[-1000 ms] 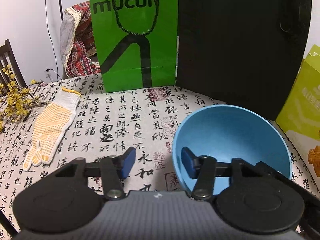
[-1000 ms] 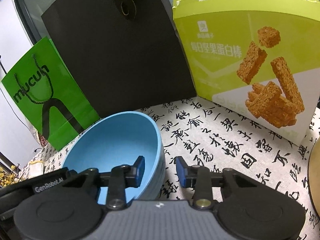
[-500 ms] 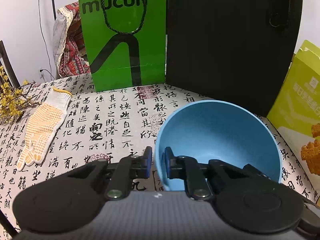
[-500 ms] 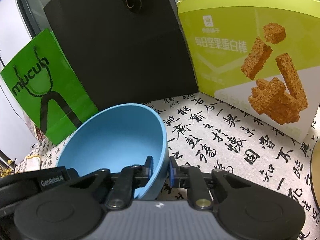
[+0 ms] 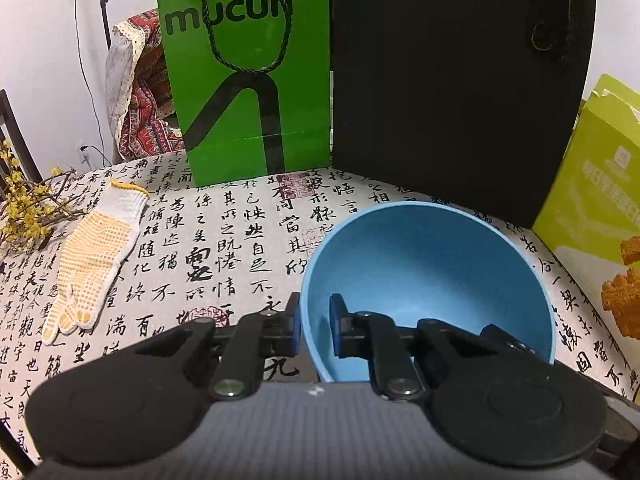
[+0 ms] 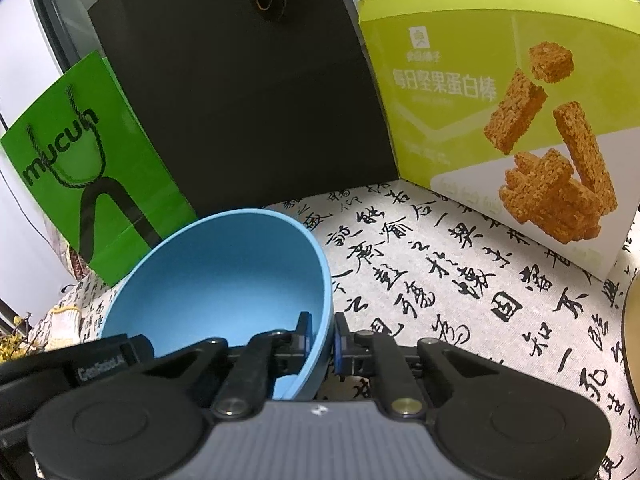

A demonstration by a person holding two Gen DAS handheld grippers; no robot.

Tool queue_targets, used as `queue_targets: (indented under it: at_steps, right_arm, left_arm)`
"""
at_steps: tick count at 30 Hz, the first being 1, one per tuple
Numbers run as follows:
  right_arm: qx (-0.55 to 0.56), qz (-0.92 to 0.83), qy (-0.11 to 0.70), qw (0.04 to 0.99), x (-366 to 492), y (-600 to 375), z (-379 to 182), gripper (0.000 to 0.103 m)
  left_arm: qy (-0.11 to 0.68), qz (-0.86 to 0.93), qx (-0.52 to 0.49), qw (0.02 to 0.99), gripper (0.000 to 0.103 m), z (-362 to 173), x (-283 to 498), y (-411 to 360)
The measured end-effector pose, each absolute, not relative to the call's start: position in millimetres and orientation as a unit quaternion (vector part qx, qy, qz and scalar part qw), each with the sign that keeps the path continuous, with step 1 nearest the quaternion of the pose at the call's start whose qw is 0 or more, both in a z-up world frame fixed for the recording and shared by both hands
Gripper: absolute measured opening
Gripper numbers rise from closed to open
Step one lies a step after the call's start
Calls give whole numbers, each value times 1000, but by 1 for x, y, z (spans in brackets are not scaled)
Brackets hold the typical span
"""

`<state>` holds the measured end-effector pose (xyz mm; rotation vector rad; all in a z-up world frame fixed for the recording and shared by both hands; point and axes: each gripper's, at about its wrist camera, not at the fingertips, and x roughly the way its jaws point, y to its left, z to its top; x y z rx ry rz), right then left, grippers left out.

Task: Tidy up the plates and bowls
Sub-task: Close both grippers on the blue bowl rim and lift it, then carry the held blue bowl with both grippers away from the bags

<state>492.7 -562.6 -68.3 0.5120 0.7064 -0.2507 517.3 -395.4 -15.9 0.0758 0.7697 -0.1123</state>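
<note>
A blue bowl (image 5: 424,272) sits tilted over the calligraphy-print tablecloth (image 5: 224,248), held from two sides. My left gripper (image 5: 316,326) is shut on the bowl's left rim, one pad outside the wall and one inside. In the right wrist view the same blue bowl (image 6: 216,280) fills the lower left. There my right gripper (image 6: 323,336) is shut on its right rim. The left gripper's black body (image 6: 100,364) shows behind the bowl. A tan dish's edge (image 6: 634,344) peeks in at the far right.
A green paper bag (image 5: 244,72) and a black bag (image 5: 452,80) stand at the back. A yellow-green snack box (image 6: 500,92) stands to the right. A white dotted glove (image 5: 96,256) and yellow flower twigs (image 5: 28,208) lie at the left.
Both grippers went from open to shut, each clamping a side of the blue bowl's rim. Both views have shifted slightly since.
</note>
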Motion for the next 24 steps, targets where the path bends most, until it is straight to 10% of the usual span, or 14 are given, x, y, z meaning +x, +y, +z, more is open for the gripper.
queue_targets:
  at_steps: [24]
  right_arm:
    - [263,-93,343,897,488,-539,-59,9]
  left_arm:
    - [368,-58,70,925,14,1,500,-366]
